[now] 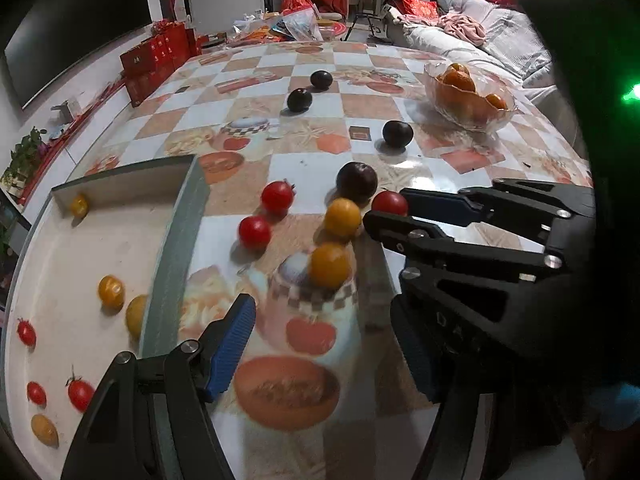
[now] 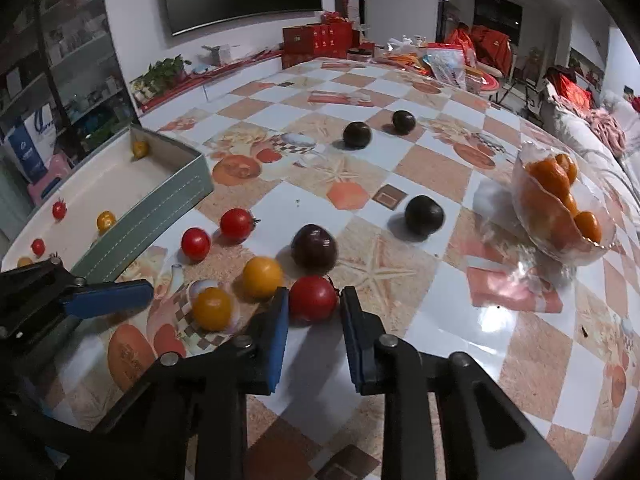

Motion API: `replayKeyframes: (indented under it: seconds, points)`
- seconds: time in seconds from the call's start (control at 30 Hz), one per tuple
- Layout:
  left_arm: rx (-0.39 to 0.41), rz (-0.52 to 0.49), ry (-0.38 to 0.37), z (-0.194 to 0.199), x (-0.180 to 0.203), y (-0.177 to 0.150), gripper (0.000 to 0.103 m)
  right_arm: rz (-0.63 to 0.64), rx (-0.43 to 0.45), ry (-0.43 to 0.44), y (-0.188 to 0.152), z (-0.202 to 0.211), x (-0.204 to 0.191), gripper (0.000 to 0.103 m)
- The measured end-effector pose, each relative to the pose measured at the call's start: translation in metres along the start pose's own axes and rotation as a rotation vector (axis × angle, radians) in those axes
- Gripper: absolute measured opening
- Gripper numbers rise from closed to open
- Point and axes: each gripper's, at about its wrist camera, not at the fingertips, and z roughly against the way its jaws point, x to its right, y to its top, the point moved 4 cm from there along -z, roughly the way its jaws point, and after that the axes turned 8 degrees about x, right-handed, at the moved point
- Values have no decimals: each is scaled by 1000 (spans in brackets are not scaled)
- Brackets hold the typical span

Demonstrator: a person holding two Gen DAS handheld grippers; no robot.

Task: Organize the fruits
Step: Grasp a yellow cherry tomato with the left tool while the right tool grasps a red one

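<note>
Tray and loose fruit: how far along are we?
Done: the tray already holds several red and yellow tomatoes. In hand: the right tool brackets a red tomato on the table, jaws not closed. Left: two red, two yellow tomatoes and four dark plums remain loose. The left tool is open, empty.

1. Tablecloth: glossy white and tan-orange checks with printed starfish, teapots and tomatoes.
2. Small round tomatoes: red, yellow-orange.
3. Round plums: near-black, dark purple.
4. Clear glass bowl holds orange citrus.
5. Rectangular tray: grey-green wall, white stitching, cream floor.
6. Gripper finger pads: blue on black.
</note>
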Motion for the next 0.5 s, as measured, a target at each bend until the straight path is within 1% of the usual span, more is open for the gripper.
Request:
replayKeyframes:
  seconds: [0.13,0.17,0.23,0.27,0.3,0.33,0.37,0.4,0.43,0.5]
  points:
    - [-1,-13,-2,-10,9,7,71,-61,6,-26,-3,6,20,28]
    - [0,-17,0,-12,11,9,68,-79,7,-29,-5,8,26,28]
    - [14,-30,-5,-15,15,14,55,-102,9,-28,-7,11,33,28]
    - [17,-35,-8,-16,16,16,52,-121,11,-25,-8,14,38,28]
    - [19,-35,-11,-16,17,18,46,-131,13,-25,-9,15,41,28]
    - [23,-36,-15,-16,18,18,37,-139,13,-27,-10,16,43,27]
    - [30,-41,-11,-15,19,19,34,-145,13,-30,-11,17,45,27]
    - [36,-46,-13,-15,19,18,27,-150,14,-32,-12,19,46,28]
    - [42,-47,-21,-14,19,18,22,-155,14,-33,-13,20,47,28]
    - [50,-46,-28,-14,18,17,22,-169,14,-32,-14,22,48,28]
